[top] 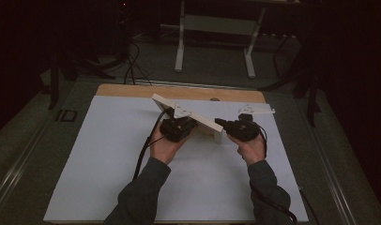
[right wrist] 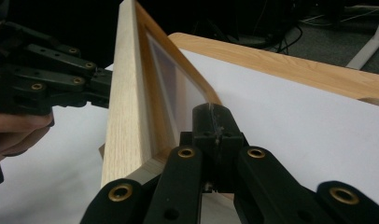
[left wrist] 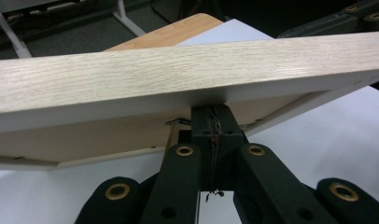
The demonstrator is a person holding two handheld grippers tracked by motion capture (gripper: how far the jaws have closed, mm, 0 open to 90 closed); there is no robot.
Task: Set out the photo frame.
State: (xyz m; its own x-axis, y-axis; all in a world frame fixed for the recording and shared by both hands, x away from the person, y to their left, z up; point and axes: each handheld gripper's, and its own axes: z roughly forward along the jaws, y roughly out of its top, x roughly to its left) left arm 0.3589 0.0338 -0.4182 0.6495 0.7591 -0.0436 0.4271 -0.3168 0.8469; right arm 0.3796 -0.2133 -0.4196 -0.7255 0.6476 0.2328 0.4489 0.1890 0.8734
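Wooden frame [top: 198, 117] tilted | left tool [left wrist: 211, 122] — clamps edge | right tool [right wrist: 214, 122] — closed, grip unclear

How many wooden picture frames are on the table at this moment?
1. The wooden picture frame stands tilted on edge over the white sheet, between the left tongs and the right tongs. No other frame is visible.

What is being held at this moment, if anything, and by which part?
A light wooden picture frame. The left gripper is shut on its lower edge near the middle; the right gripper is shut on the frame near its end corner.
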